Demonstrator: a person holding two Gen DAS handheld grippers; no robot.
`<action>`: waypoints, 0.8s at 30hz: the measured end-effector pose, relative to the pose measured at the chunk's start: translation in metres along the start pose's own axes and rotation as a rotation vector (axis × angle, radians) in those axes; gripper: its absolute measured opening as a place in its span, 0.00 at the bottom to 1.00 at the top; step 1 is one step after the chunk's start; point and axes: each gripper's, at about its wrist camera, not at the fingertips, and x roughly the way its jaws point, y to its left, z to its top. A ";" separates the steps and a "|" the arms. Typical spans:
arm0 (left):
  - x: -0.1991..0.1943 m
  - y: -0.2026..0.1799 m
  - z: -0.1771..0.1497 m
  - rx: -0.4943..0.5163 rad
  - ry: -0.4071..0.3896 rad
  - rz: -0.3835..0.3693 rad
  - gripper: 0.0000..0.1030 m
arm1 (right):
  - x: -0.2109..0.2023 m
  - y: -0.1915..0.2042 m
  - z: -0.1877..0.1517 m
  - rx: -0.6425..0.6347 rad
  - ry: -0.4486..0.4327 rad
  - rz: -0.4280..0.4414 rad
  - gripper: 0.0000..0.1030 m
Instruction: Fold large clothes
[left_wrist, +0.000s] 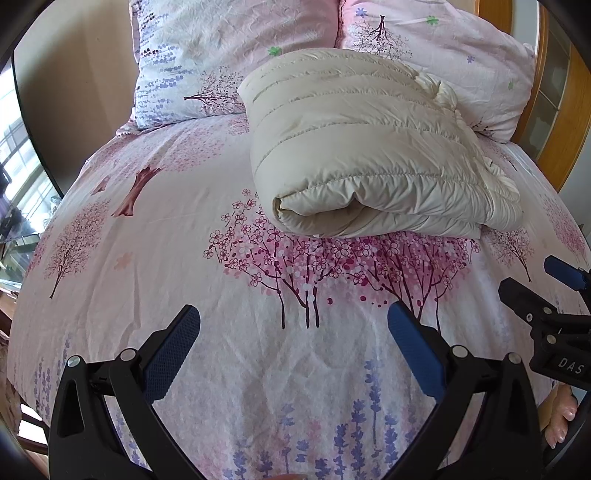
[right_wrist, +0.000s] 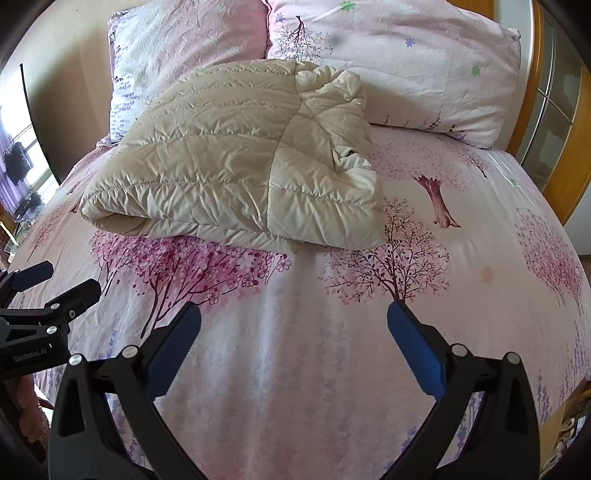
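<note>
Cream quilted jacket (left_wrist: 369, 147) lies folded on bed (left_wrist: 184, 221); left gripper (left_wrist: 293, 354) and right gripper (right_wrist: 293, 354) released, empty; judgement: fold looks complete, square edges gently if adjusting.

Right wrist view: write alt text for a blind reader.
A folded cream padded jacket lies on a floral bedsheet below two pillows. The open right tongs hover empty nearby, the left tongs at the left edge.

You've got two readable markings: "DAS" in white on the black body of the right gripper (left_wrist: 565, 284), cut off at the frame edge, and "GenRobot.AI" on the left gripper (right_wrist: 44, 280) body. Nothing else legible.
</note>
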 end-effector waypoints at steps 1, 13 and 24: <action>0.000 0.000 0.000 0.000 0.000 0.000 0.99 | 0.000 0.000 0.000 0.001 0.001 0.000 0.98; 0.001 0.000 0.000 0.001 0.001 0.000 0.99 | 0.003 0.001 -0.001 0.003 0.005 0.001 0.98; 0.003 0.000 0.001 0.007 0.004 0.006 0.99 | 0.006 0.001 -0.001 0.011 0.016 0.011 0.98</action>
